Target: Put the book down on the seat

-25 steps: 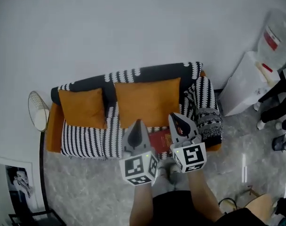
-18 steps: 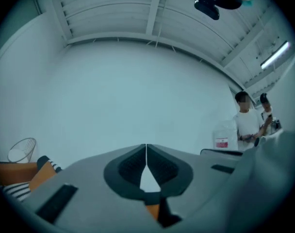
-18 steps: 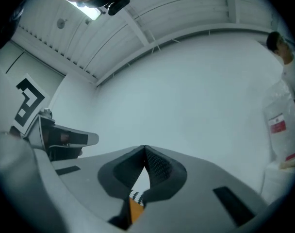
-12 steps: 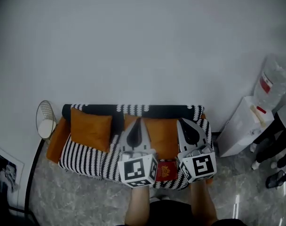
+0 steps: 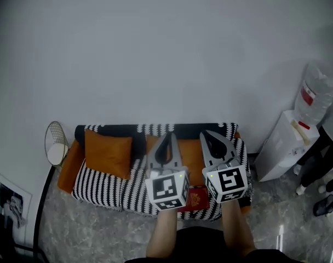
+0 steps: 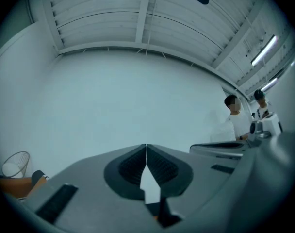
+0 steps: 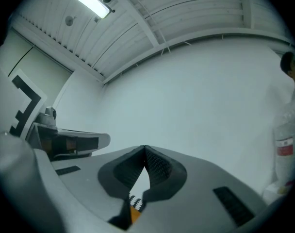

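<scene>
A red book (image 5: 197, 197) lies flat on the striped seat of the sofa (image 5: 103, 182), near its front edge, seen between the two marker cubes. My left gripper (image 5: 167, 138) hangs above the seat, shut and empty, its tips meeting in the left gripper view (image 6: 146, 147), which faces the bare wall. Beside it my right gripper (image 5: 209, 138) is also shut with nothing held; its jaws touch at the tip in the right gripper view (image 7: 144, 148). Neither gripper touches the book.
Two orange cushions (image 5: 108, 152) lean on the sofa back. A round wire stand (image 5: 56, 144) is at the sofa's left end. A white cabinet (image 5: 284, 147) with a water bottle (image 5: 314, 92) stands at the right, with people's legs (image 5: 325, 179) beyond it. A person (image 6: 235, 123) shows in the left gripper view.
The head view has tilted up toward the wall, so the sofa sits lower in the picture. Both grippers stay shut and empty over the seat. The book lies where it was.
</scene>
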Demonstrator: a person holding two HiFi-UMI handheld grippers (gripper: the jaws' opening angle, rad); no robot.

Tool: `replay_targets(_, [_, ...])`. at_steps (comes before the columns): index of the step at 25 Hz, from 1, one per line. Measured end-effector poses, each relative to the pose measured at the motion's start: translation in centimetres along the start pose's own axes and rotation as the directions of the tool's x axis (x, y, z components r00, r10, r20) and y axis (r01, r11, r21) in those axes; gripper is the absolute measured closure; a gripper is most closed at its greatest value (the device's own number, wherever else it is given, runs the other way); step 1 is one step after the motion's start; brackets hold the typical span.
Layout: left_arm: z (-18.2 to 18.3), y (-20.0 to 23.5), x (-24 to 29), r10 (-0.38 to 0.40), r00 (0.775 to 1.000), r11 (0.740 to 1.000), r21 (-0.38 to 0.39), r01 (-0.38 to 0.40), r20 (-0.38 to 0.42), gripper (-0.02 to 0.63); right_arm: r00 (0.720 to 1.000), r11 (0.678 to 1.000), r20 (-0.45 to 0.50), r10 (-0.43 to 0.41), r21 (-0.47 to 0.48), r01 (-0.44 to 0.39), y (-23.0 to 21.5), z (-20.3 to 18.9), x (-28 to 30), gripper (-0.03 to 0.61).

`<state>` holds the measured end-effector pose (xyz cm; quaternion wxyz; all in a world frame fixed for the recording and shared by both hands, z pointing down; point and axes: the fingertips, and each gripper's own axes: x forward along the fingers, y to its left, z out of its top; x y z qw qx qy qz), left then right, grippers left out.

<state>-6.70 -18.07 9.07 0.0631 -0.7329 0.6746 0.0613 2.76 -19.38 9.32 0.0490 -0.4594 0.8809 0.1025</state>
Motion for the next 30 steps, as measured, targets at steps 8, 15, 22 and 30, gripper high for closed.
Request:
replay_targets(8, [-1.1, -0.6, 0.3, -0.032, 0.999, 0.999, 0.005, 0.032, -0.017, 0.6, 0.999, 1.0, -0.03, -0.014, -0.004, 0.014, -0.6, -1.3, 0.0, 0.569])
replay_targets(15, [-1.2, -0.8, -0.3, -0.037, 0.999, 0.999, 0.007, 0.037, -0.019, 0.6, 1.0, 1.0, -0.027, -0.006, -0.005, 0.006, -0.2, -1.2, -0.4, 0.568])
replay_targets(22, [-1.7, -0.6, -1.2, -0.025, 0.999, 1.0, 0.003, 0.025, -0.034, 0.6, 0.999, 1.0, -0.042, 0.023, 0.003, -0.023, 1.0, -1.8, -0.7, 0.569])
replay_targets(30, [-2.1, -0.1, -2.1, -0.012, 0.999, 1.0, 0.003, 0.013, -0.053, 0.6, 0.998, 0.999, -0.055, 0.037, 0.012, -0.036, 1.8, -2.2, -1.0, 0.569])
